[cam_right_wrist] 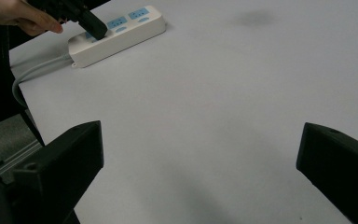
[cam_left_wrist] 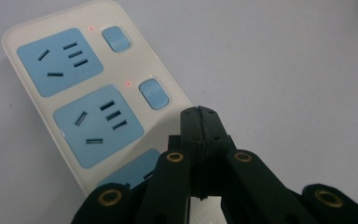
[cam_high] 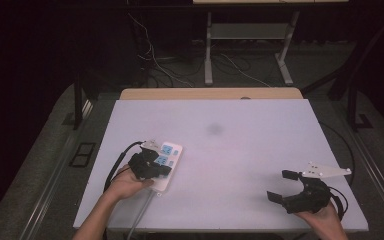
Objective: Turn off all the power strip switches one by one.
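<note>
Where visible: 1 power strip (cam_high: 167, 161), 2 claws.

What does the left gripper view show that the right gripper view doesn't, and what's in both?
Left gripper view alone: the left gripper's fingers pressed shut over the power strip, two small red lights beside its blue switches, and the socket slots. Right gripper view alone: the right gripper's fingers spread wide apart, the strip's grey cord, and a dark smudge on the table. Both: the strip and the white table.
</note>
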Available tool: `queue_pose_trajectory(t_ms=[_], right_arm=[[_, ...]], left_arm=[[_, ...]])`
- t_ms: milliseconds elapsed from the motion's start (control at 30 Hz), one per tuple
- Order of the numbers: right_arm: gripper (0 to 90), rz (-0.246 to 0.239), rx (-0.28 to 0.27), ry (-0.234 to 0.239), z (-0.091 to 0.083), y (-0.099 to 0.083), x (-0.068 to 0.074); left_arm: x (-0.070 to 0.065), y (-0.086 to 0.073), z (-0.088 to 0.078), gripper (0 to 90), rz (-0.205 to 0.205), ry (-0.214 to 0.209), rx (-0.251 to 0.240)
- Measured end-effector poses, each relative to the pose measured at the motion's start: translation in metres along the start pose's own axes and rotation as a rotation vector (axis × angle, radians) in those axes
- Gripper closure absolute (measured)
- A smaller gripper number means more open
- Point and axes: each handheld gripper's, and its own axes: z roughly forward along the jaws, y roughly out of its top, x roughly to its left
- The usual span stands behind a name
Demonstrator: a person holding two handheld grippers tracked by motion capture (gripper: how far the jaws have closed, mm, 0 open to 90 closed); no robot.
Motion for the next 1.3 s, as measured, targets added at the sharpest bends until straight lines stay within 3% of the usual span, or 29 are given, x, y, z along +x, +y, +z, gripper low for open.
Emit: queue_pose_trajectory(t_ms=[67,200,433,733,767,833,1300], right_arm=[[0.5,0.000,-0.003,-0.001,-0.001,0.000,0.000],[0.5,0.004,-0.001,-0.003,-0.001,0.000,-0.002],[0.5,0.002,-0.001,-0.006,0.001,0.000,-0.001],[0.5,0.006,-0.005,-0.004,0.001,0.000,-0.001],[0.5,0.007,-0.007,-0.005,0.001,0.000,-0.001],[0.5,0.009,-0.008,-0.005,0.000,0.000,-0.001],[0.5,0.012,-0.011,-0.009,-0.001,0.000,-0.003]], left_arm=[[0.002,-0.006,-0.002,89.8,-0.023,-0.037,-0.021],[0.005,-0.019,-0.006,89.7,-0.063,-0.063,-0.071],[0.003,-0.018,-0.006,89.6,-0.045,-0.052,-0.066],[-0.005,-0.012,-0.007,89.5,-0.014,0.010,-0.032],[-0.005,-0.010,-0.010,89.5,-0.022,0.001,-0.052],[-0.005,-0.007,-0.013,89.4,-0.010,0.034,-0.045],[-0.006,0.015,-0.017,89.2,0.026,0.013,-0.031]])
